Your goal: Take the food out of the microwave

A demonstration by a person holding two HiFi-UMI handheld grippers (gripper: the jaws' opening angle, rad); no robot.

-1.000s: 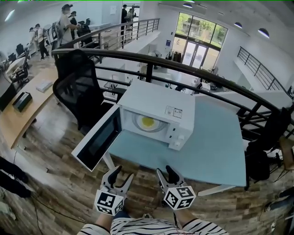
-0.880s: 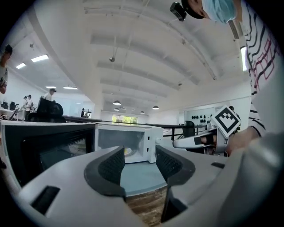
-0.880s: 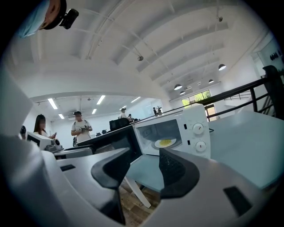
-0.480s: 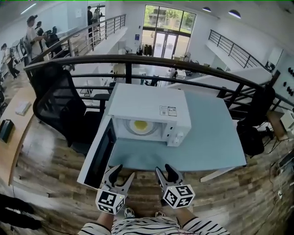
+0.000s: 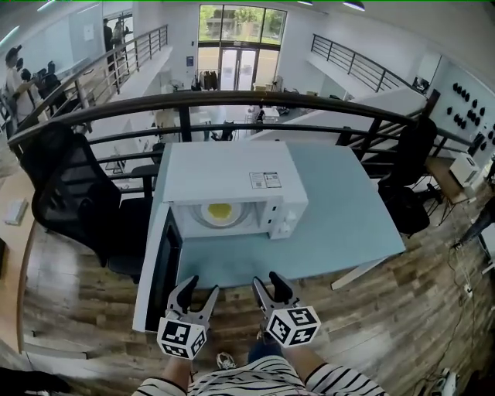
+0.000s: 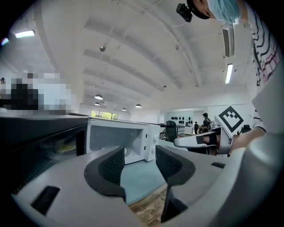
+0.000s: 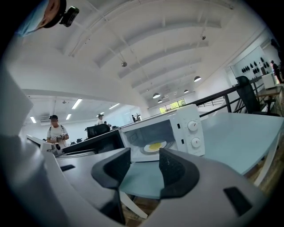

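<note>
One microwave (door wide open), one yellow food portion inside; left gripper, right gripper, both spread, empty

**Striped top, pale grey grippers, marker cubes**

The person wears a top with black and white stripes, seen at both sleeves. The left gripper and the right gripper look alike. Each has a smooth light grey shell with small dark rectangular slots. Its two curved jaws are lined with black pads of fine ribbed texture. Each gripper carries a white marker cube printed with black square patterns. A small black camera sits on the head, and a light blue mask is worn.
</note>
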